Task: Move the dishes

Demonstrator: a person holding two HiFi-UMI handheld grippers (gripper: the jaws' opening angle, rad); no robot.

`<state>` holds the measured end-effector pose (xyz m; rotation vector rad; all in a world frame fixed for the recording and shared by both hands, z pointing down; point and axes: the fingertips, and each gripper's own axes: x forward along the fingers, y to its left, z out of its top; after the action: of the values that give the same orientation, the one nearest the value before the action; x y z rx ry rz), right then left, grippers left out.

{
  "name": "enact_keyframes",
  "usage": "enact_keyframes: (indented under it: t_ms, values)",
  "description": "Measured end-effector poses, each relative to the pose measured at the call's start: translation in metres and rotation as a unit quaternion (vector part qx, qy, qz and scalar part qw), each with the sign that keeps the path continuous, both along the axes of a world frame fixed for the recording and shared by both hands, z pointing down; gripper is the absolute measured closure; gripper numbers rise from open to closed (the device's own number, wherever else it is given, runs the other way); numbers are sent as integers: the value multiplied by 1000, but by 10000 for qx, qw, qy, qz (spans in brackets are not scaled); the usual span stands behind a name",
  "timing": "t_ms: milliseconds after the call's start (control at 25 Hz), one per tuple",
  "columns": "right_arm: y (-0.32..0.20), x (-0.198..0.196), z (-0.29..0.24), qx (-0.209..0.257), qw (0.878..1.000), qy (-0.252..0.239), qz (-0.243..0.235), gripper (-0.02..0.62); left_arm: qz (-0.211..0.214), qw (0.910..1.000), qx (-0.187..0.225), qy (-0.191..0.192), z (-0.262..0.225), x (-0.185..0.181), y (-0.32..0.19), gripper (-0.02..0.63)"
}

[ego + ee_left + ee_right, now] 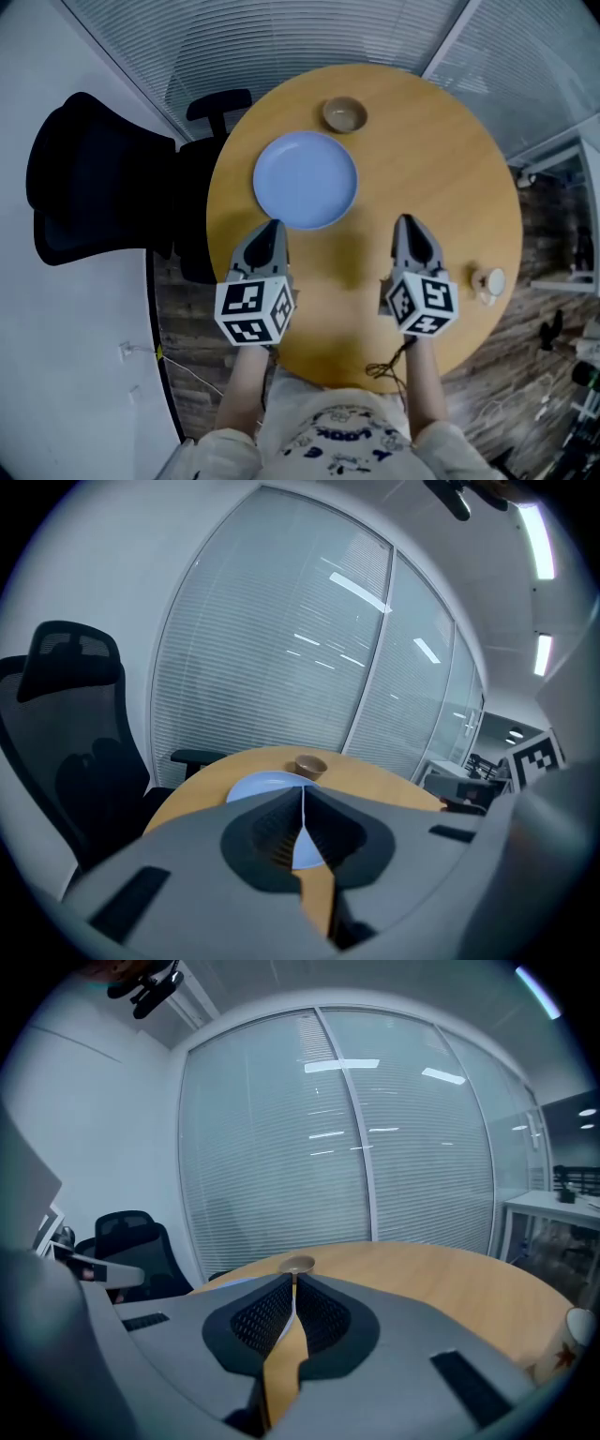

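A pale blue plate lies on the round wooden table, with a small brown bowl just beyond it. My left gripper hovers at the plate's near edge, shut with nothing in it. My right gripper hangs over bare table to the right of the plate, also shut and empty. In the left gripper view the plate and the bowl lie straight ahead of the closed gripper. In the right gripper view the bowl sits beyond the closed gripper.
A small white cup stands near the table's right edge. A black office chair is at the table's left side, close to the wall. Glass walls with blinds rise behind the table.
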<state>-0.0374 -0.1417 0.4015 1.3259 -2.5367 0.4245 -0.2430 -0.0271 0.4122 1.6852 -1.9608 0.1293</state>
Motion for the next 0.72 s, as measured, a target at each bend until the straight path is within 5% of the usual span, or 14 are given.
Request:
enact_keyframes:
  t_ms: [280, 720]
  values:
    - [-42, -36, 1, -282, 9983, -263, 433, 581, 534, 9985, -142, -4, 12, -35, -29, 597]
    - [-131, -73, 26, -898, 9942, -234, 544, 581, 1149, 9921, -454, 219, 48, -42, -63, 597]
